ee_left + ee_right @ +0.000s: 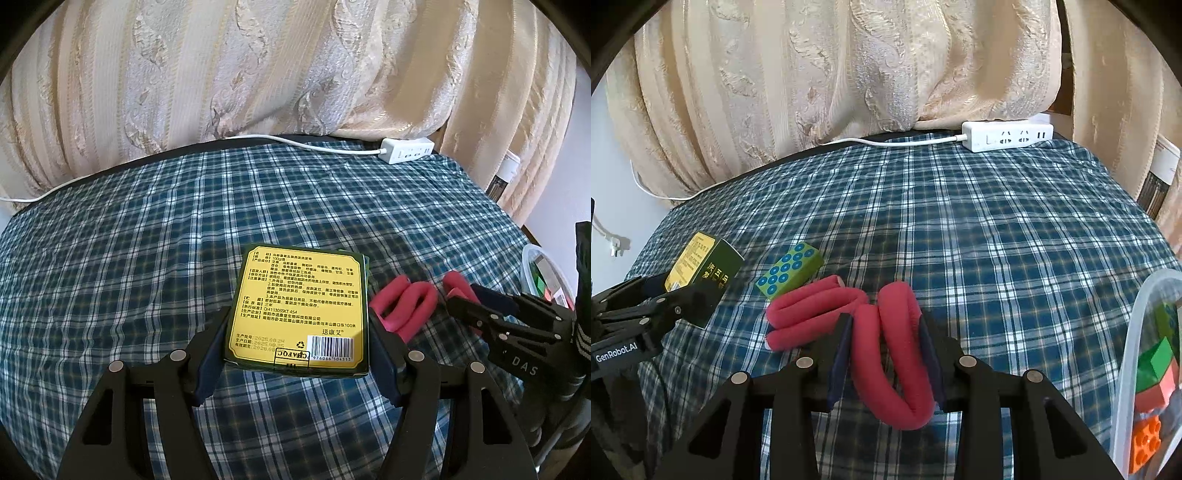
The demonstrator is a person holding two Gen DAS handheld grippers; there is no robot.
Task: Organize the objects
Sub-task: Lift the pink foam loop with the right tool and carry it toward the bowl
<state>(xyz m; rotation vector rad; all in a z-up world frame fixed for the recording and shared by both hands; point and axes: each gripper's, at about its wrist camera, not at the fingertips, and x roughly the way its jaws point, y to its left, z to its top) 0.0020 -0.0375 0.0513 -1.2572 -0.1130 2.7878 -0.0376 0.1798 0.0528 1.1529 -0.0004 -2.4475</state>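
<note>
Plaid cloth [997, 229]: left fingers [295, 332] gripping box [299, 306], right fingers [884, 354] gripping pink tube [886, 354].

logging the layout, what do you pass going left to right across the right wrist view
left tongs holding the green and gold box → green dotted block → red foam tube in the right tongs → clear bin of toy blocks

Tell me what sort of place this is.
Probably a room in a home: a table under a plaid cloth, long cream curtains behind it, a white power strip at the far edge, and a clear tub of toy blocks.
</note>
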